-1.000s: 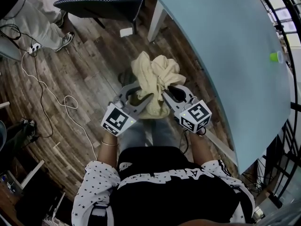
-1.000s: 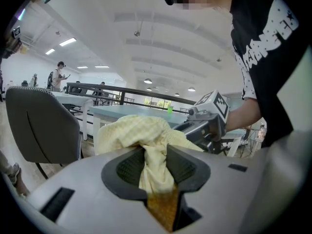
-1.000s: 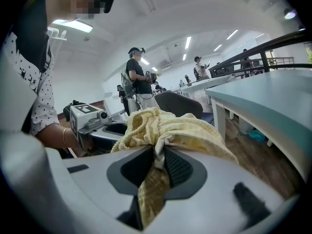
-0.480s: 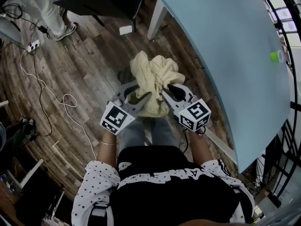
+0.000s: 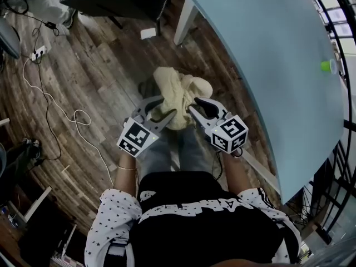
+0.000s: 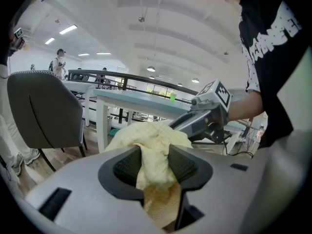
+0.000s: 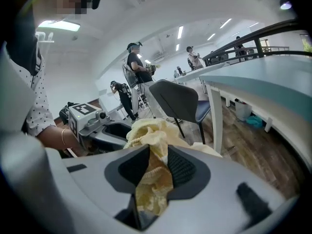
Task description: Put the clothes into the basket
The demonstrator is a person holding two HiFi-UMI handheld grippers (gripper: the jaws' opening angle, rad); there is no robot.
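At the far left a thin white cable (image 5: 55, 107) loops over the dark wood-plank floor (image 5: 100, 65); it lies well apart from the work.

My left claw (image 5: 161, 109) points forward and down over the floor. In its own view, the left claw (image 6: 155, 164) has just been opening. The crumpled pale-yellow cloth (image 6: 152, 147) fills the gap and touches both ribbed pads, so I read this as a loosened hold, not a release.

The cloth (image 5: 177, 89) hangs bunched between the two claws, in front of the person's knees, above the floor and beside the pale blue desk (image 5: 267, 65), not on it. I can't make out a basket in any view. A dark shape shows under the bundle, but I can't tell what it is.

The right claw (image 5: 199, 108) mirrors the left. In its own view, the right claw (image 7: 157, 167) has also just been opening, narrower than the left. A strip of the cloth (image 7: 155, 130) runs down between the pads and touches both.

My worries:
- If one side frees first, the bundle would swing on the other claw and drop off target.
- A fold could catch on a ribbed pad and drag back out with the claw.
- Since I can't confirm the basket below, a drop here may land on the floor or on the knees.
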